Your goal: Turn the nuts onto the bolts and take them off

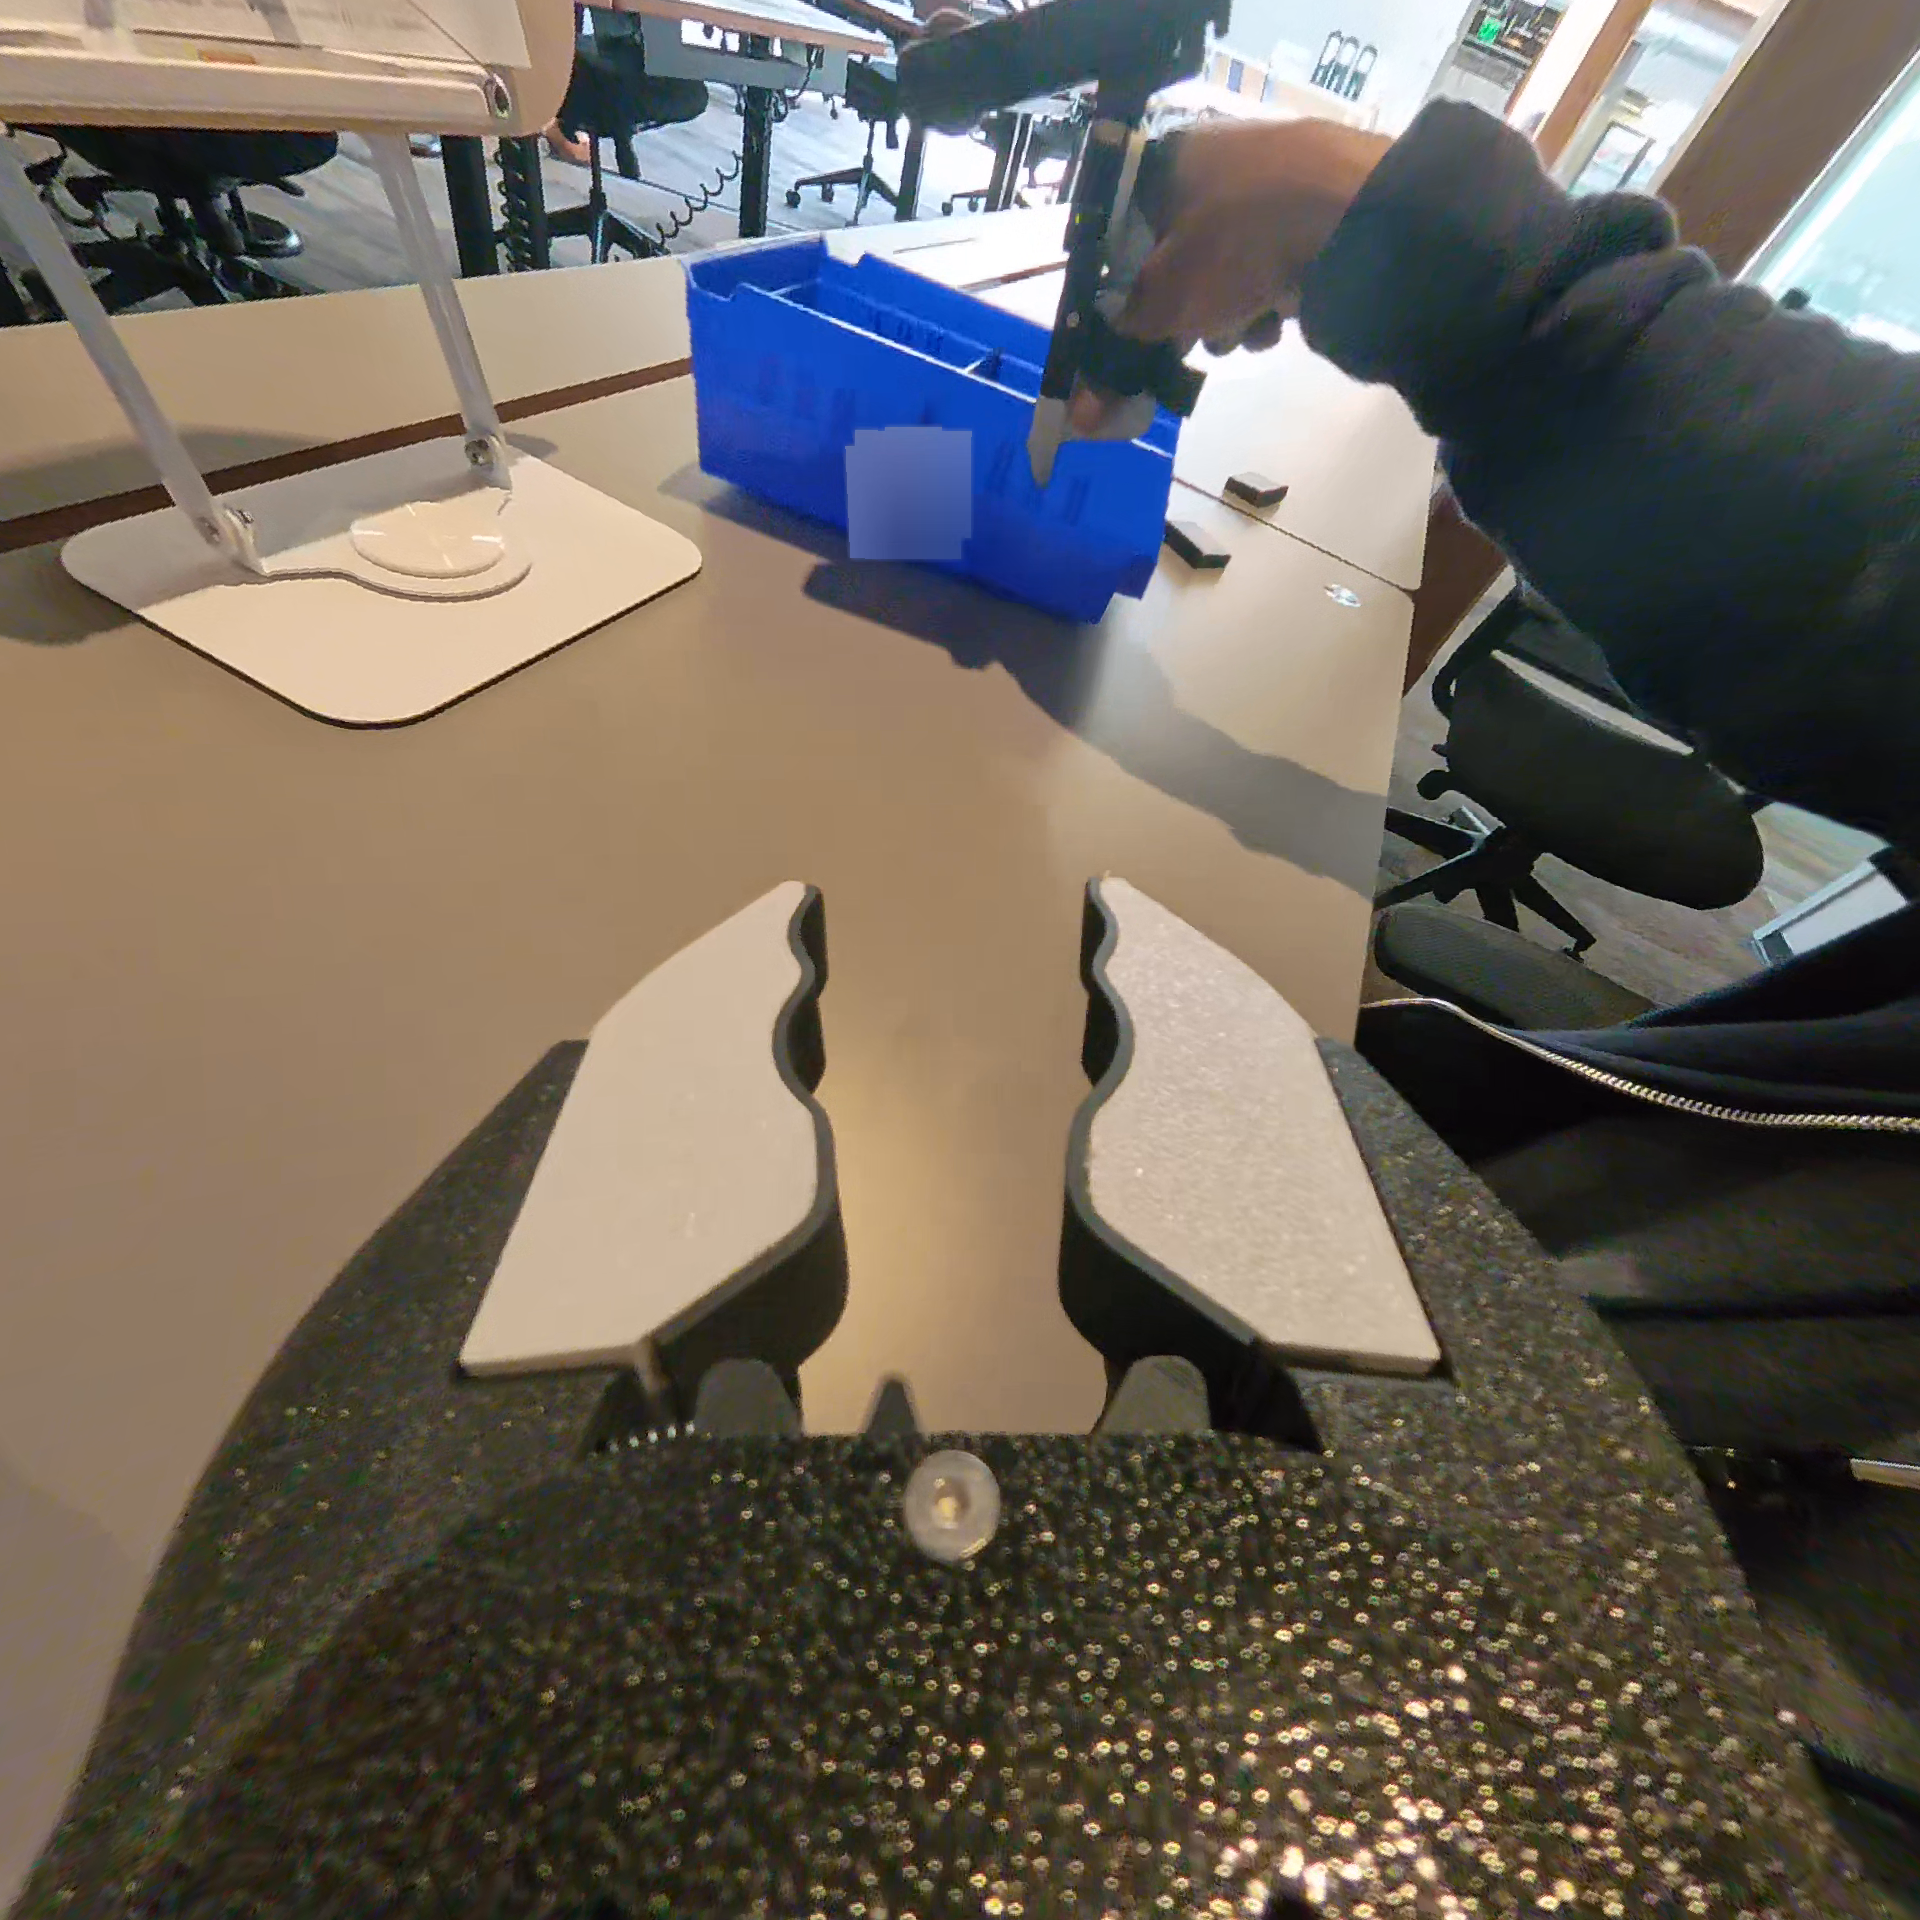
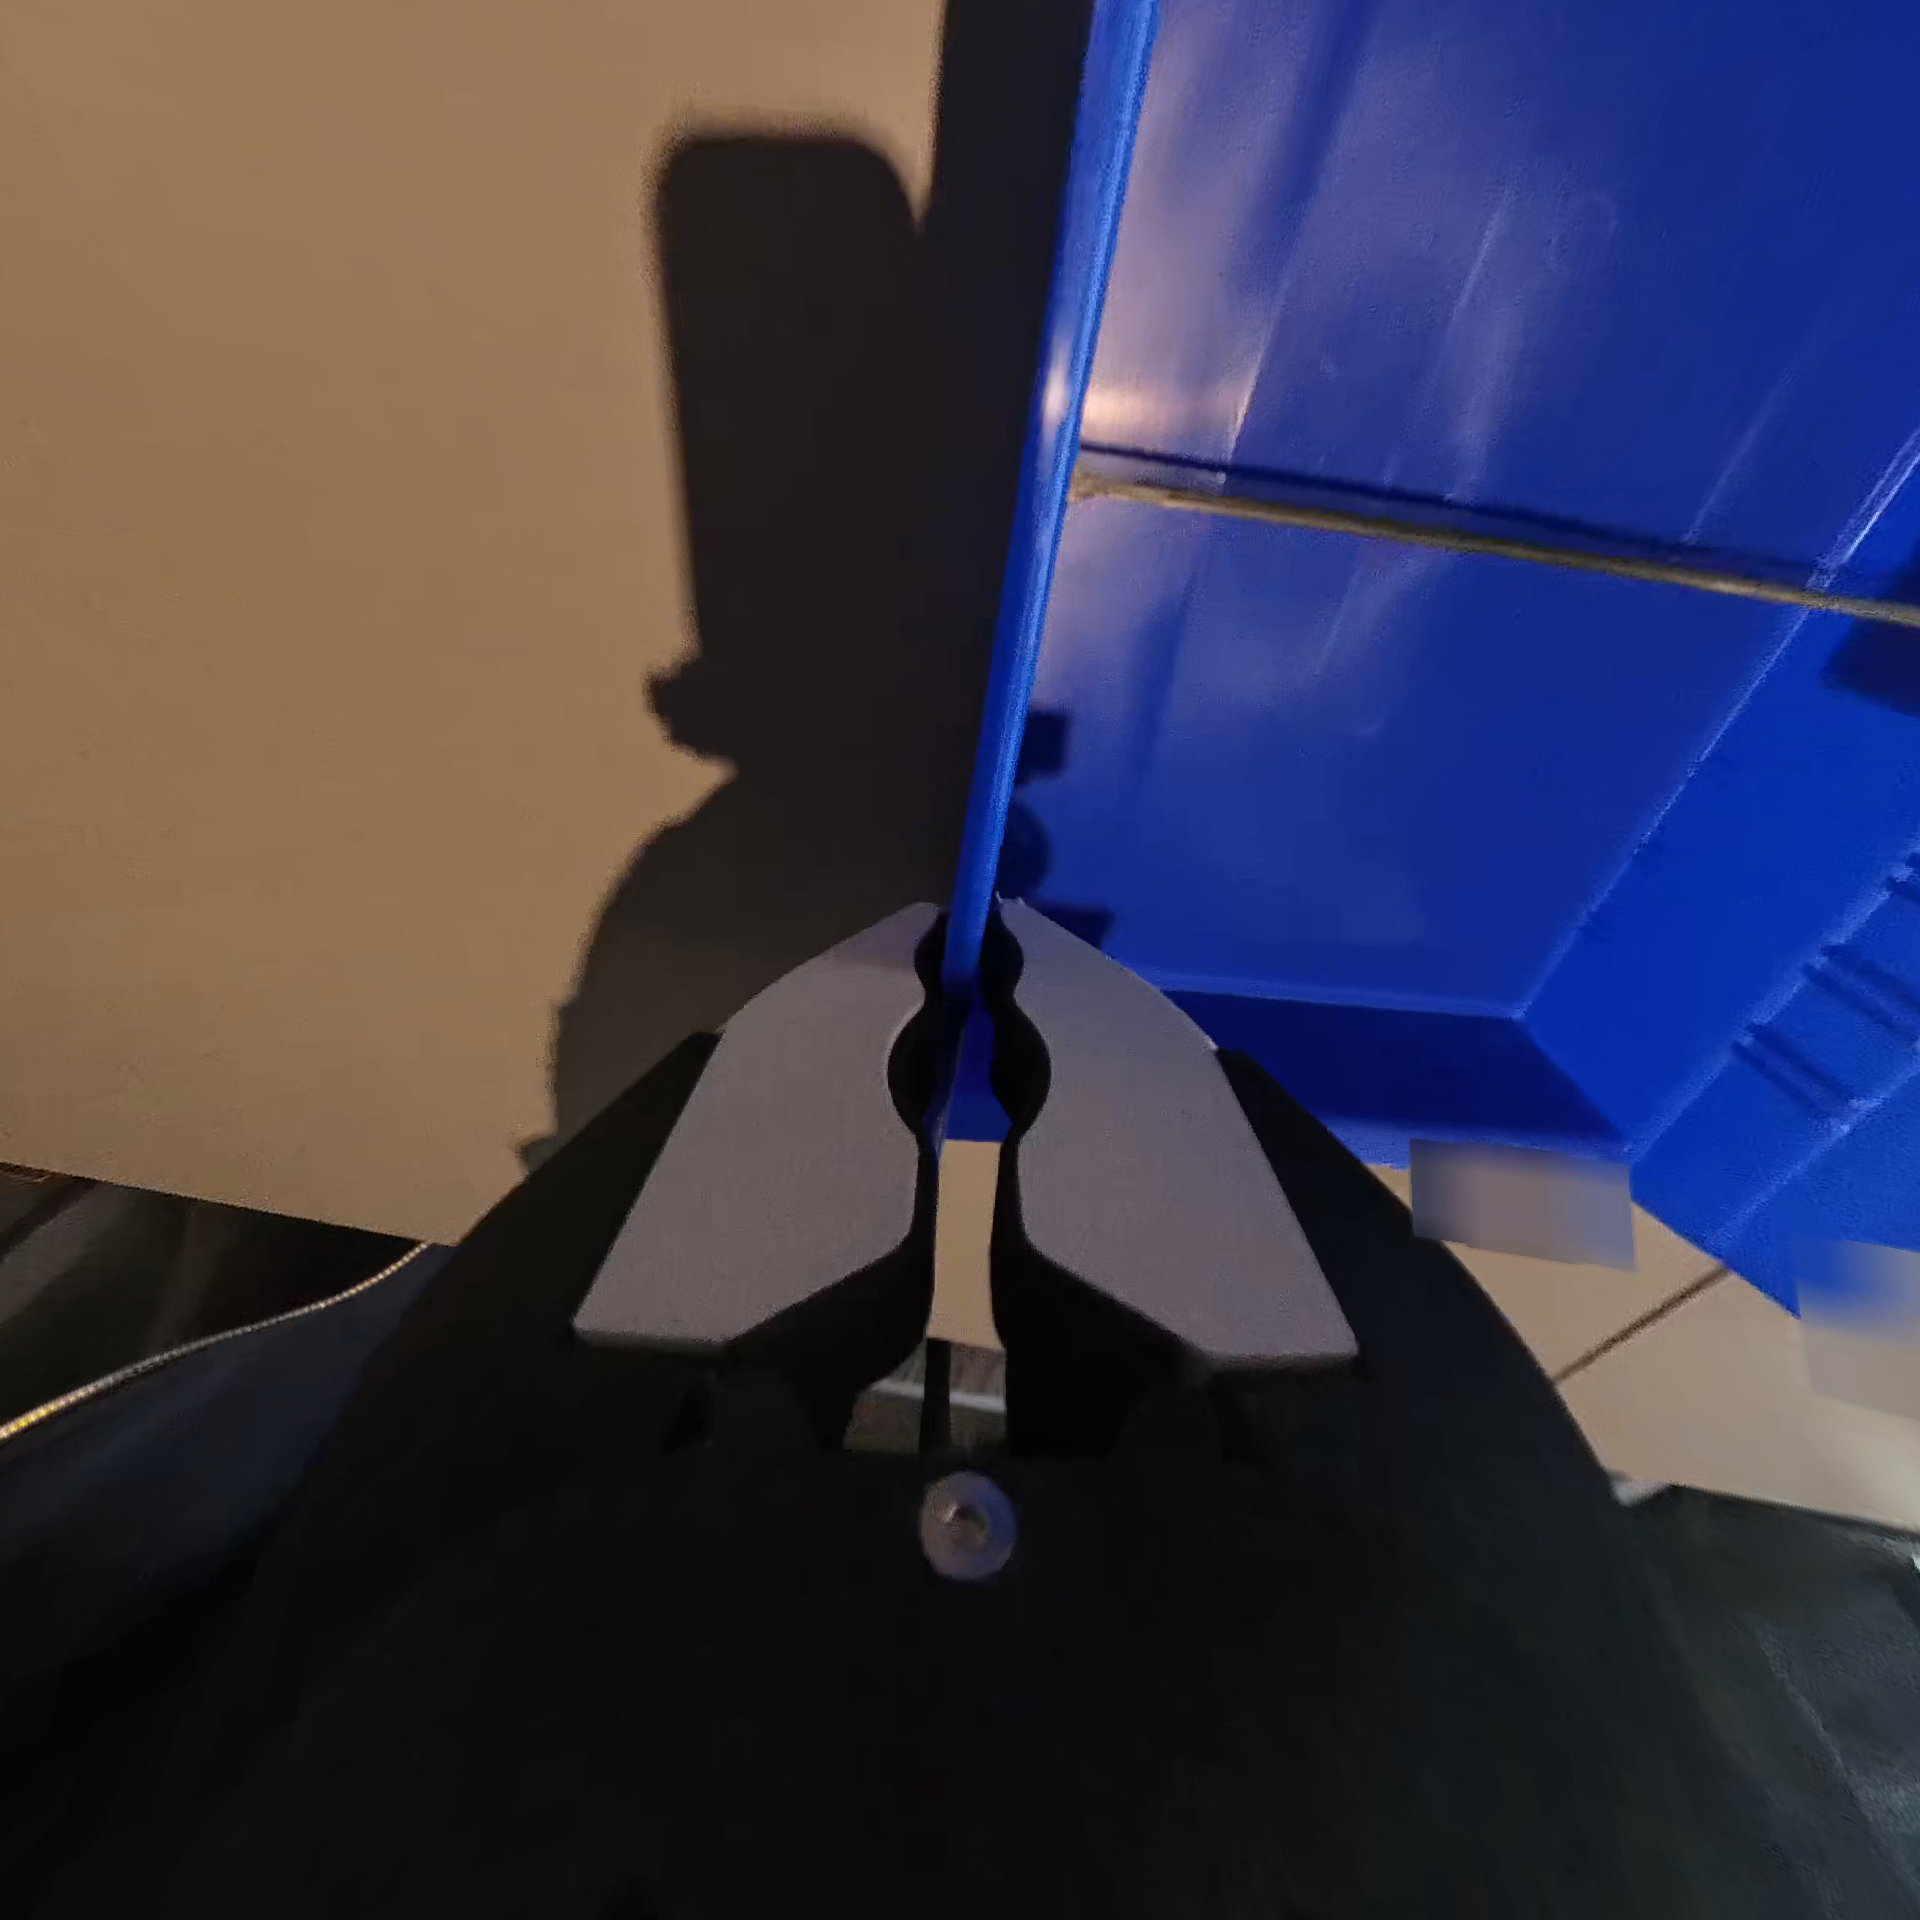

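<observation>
Beige laminate tabletop point(image 1: 727, 831) is carrying everything, and the biggest thing on it is the blue plastic storage bin point(image 1: 883, 416), sitting well back from the near edge, beside a white metal stand with a flat rounded base point(image 1: 384, 592). Two small black blocks point(image 1: 1195, 540) are lying just beside the bin's right end.

Judging from the grip, the step in hand is dragging or repositioning the bin to get at the hardware. To do it well, the pull should be low and steady along the table, since a pinch on a thin rim could tip the bin or slip off.

No nuts or bolts are showing in either view; the bin compartment in the right wrist view is looking bare, and the rest of the bin's inside is hidden.

Right gripper point(image 2: 971, 935) is pointing downward and clamping narrowly on the bin's thin side wall point(image 2: 1023, 623), one finger outside and one inside.

Left gripper point(image 1: 951, 894) is hovering over bare table near the front edge, fingers point(image 1: 1174, 1122) spread wide, holding nothing.
</observation>
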